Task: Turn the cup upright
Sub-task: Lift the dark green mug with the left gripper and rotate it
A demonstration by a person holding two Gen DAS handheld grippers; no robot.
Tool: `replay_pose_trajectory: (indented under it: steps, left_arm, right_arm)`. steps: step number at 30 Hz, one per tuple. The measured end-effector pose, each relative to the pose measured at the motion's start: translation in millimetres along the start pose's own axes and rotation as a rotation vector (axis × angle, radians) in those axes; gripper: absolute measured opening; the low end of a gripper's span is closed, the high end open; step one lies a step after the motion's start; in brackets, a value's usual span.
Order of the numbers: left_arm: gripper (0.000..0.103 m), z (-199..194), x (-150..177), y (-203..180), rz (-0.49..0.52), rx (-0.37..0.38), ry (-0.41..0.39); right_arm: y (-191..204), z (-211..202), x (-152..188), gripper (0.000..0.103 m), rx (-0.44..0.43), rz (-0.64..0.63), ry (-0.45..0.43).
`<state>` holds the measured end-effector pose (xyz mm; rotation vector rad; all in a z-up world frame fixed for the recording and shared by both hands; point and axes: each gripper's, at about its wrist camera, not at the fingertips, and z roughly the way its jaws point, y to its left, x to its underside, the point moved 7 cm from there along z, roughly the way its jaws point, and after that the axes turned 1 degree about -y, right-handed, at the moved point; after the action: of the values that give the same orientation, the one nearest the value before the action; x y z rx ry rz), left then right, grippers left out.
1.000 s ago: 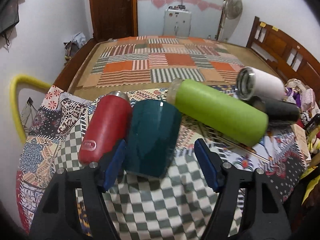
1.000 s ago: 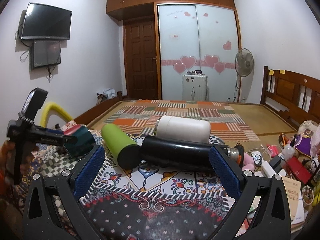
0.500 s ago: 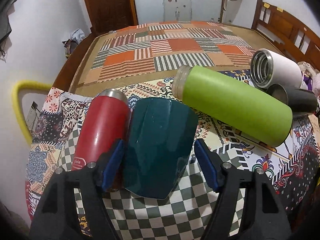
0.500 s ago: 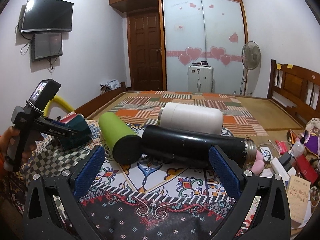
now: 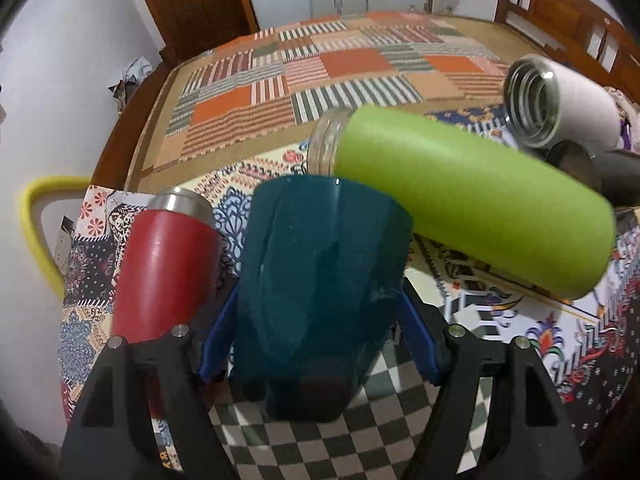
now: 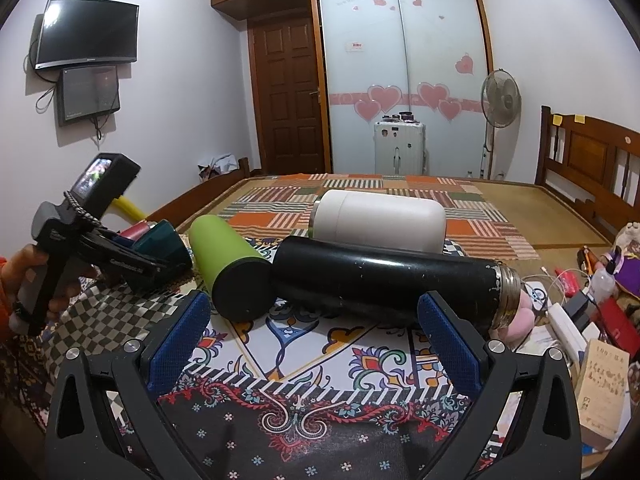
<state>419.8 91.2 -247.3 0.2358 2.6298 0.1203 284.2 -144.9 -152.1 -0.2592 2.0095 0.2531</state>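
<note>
Two blue-padded fingers of left gripper [image 5: 316,332] flanking dark teal cup [image 5: 320,288], pads against its sides, gripping it; cup lying on its side, mouth pointing away, over checkered part of tablecloth [image 5: 400,420]. Just left of cup, touching or nearly so: red flask [image 5: 164,272] lying down, steel neck pointing away. Just right and beyond: green bottle [image 5: 472,196] on its side, clear neck near cup's far end. Farther right: white flask [image 5: 560,100] with open threaded mouth, above black flask [image 5: 608,172]. Beyond all: patchwork bed mat [image 5: 320,68].

Seen from right wrist: right gripper [image 6: 312,332] spread wide, holding nothing, hovering over tablecloth's floral part [image 6: 312,360]. Just ahead: black flask [image 6: 384,276] lying crosswise, green bottle [image 6: 228,256] touching its left end, white flask [image 6: 380,220] behind. Far left: left gripper [image 6: 132,256] clamped on teal cup [image 6: 164,244].
</note>
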Motion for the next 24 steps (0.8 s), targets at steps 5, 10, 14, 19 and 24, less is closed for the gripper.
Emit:
replay_pose_trajectory:
  steps: [5,10,14,19,24]
  left_arm:
    - [0.072,2.3,-2.4,0.1,-0.027,0.013,-0.028]
    - [0.072,-5.5,4.2,-7.7,-0.018,0.015,-0.027]
    - [0.072,-24.8,15.3,-17.8,-0.002,0.021,-0.049]
    - [0.072,-60.8,29.5,-33.4,0.028,0.037,-0.075]
    - [0.072,-100.7,39.1,-56.9,0.066,0.058,-0.129]
  right_arm:
    - [-5.5,2.0,3.3,0.103,0.005,0.013,0.007]
    - [-9.6,1.1,3.5,0.103,0.009,0.023,0.009]
    - [-10.1,-4.0,1.6,0.103,0.014,0.018,0.006]
    - [-10.2,-20.0,-3.0,0.103,0.018,0.018,-0.013]
    - [-10.7,-43.0,-10.2,0.103,0.022,0.025,-0.043]
